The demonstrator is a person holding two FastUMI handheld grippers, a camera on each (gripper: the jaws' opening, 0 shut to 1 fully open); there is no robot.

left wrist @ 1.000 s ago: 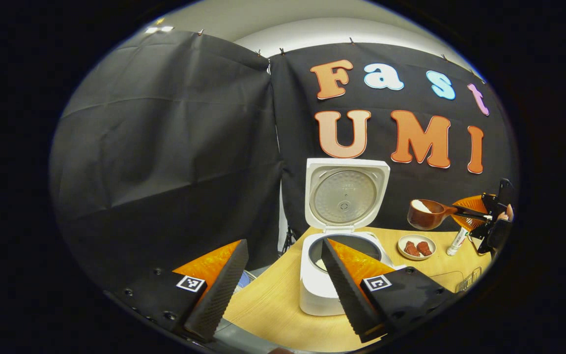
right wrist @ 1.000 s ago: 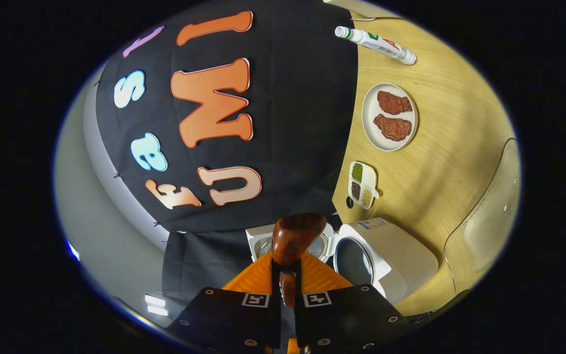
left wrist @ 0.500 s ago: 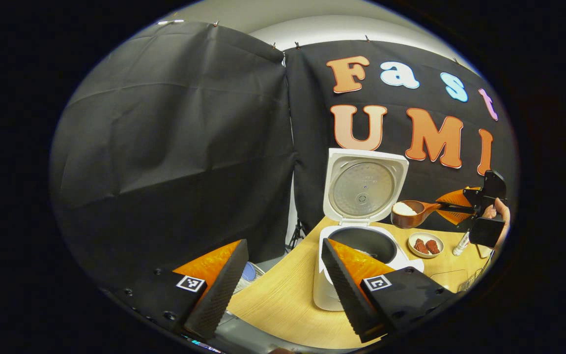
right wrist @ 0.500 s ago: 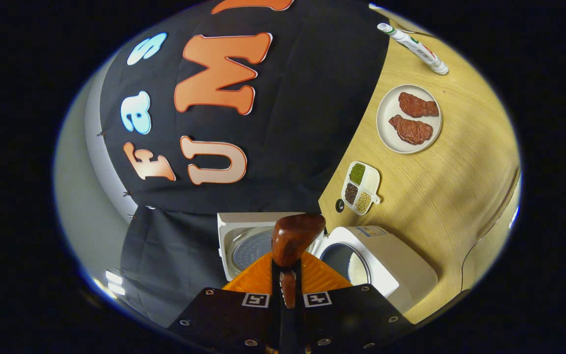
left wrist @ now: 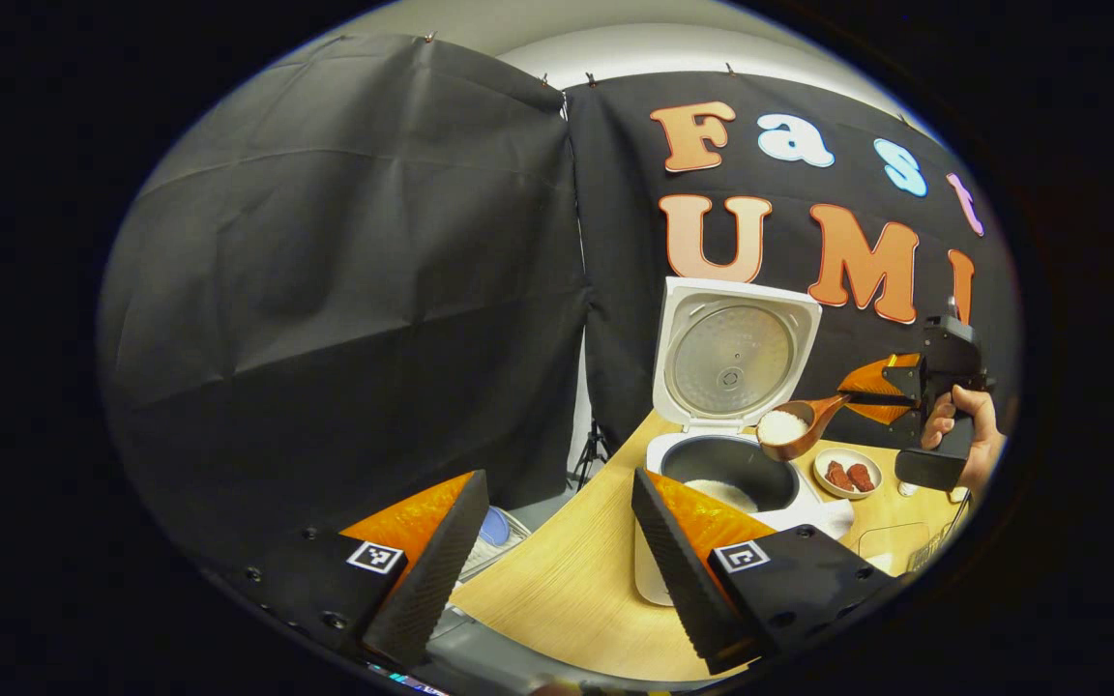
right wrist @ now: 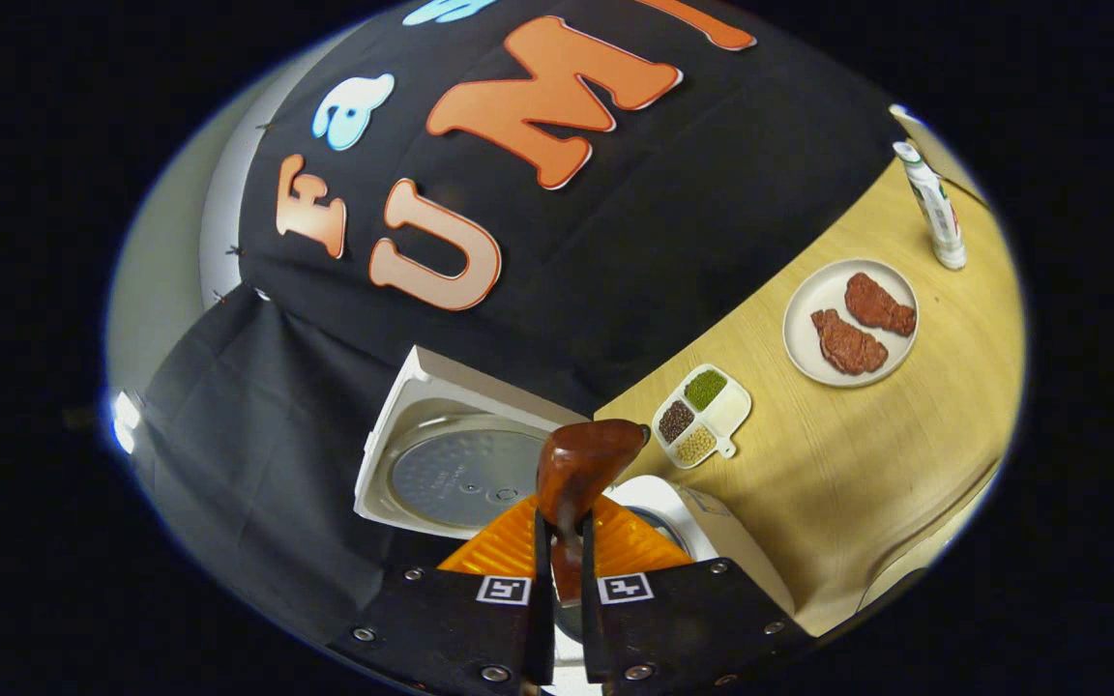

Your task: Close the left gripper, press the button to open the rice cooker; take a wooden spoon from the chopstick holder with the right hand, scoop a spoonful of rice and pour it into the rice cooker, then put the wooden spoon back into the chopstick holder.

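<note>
The white rice cooker (left wrist: 659, 570) stands open on the wooden table, lid (left wrist: 736, 356) upright, with some rice in its dark pot (left wrist: 726, 478). My left gripper (left wrist: 557, 570) hangs open in front of it, nothing between its fingers. In the left gripper view the wooden spoon (left wrist: 787, 429), heaped with rice, hovers tilted over the pot's right rim, held by my right gripper (left wrist: 891, 391) and a hand (left wrist: 953, 430). In the right gripper view my right gripper (right wrist: 557, 546) is shut on the handle; the spoon's bowl (right wrist: 588, 456) shows from behind, above the lid (right wrist: 455, 469) and cooker body (right wrist: 726, 541).
On the table (right wrist: 857, 464) right of the cooker lie a small divided dish of beans (right wrist: 702, 416), a white plate with two meat pieces (right wrist: 852, 324) and an upright white bottle (right wrist: 934, 208). Black cloth walls close the back and left.
The right gripper carried the rice-filled spoon leftward and down to the cooker's pot and rolled it. The left gripper stayed open, its view drifting left of the cooker.
</note>
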